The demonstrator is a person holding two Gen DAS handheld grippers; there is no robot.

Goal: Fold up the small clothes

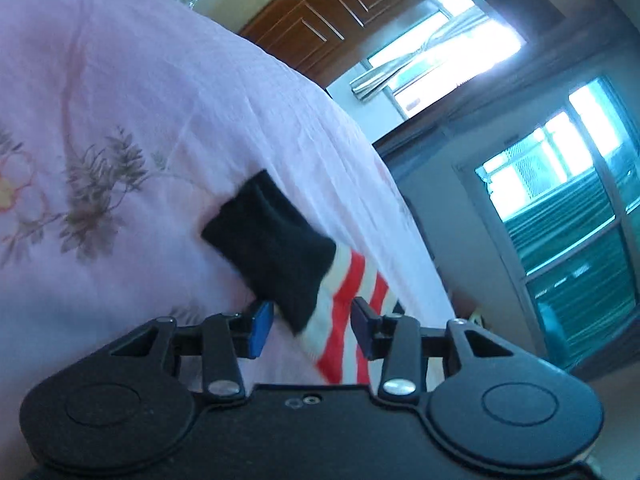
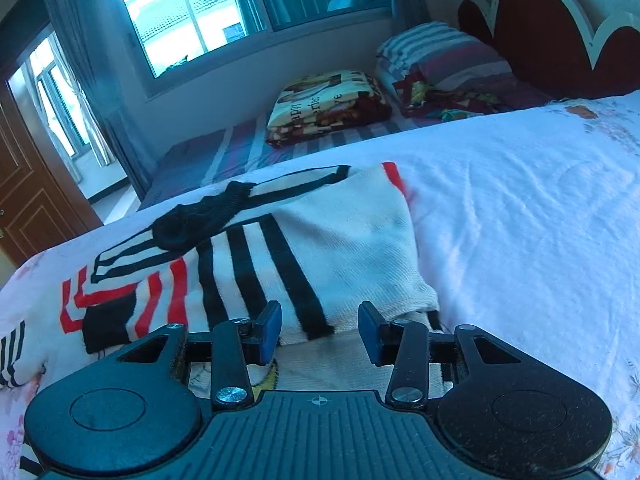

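A small white knit sweater (image 2: pixel 340 232) with black and red stripes lies partly folded on the pink floral bedspread (image 2: pixel 520 200). Its black collar (image 2: pixel 200 220) is bunched on top. In the left wrist view a black-cuffed, red-striped sleeve (image 1: pixel 280 248) lies on the bedspread (image 1: pixel 120 100) near the bed's edge. My left gripper (image 1: pixel 312 330) is open, with the sleeve lying between its blue pads. My right gripper (image 2: pixel 319 330) is open over the sweater's near folded edge, gripping nothing.
A folded patterned blanket (image 2: pixel 328 104) and striped pillows (image 2: pixel 432 56) lie at the far side by the red headboard (image 2: pixel 560 40). Windows (image 2: pixel 192 8) and a wooden door (image 1: pixel 320 12) surround the bed. The bed's edge drops off to the right in the left wrist view.
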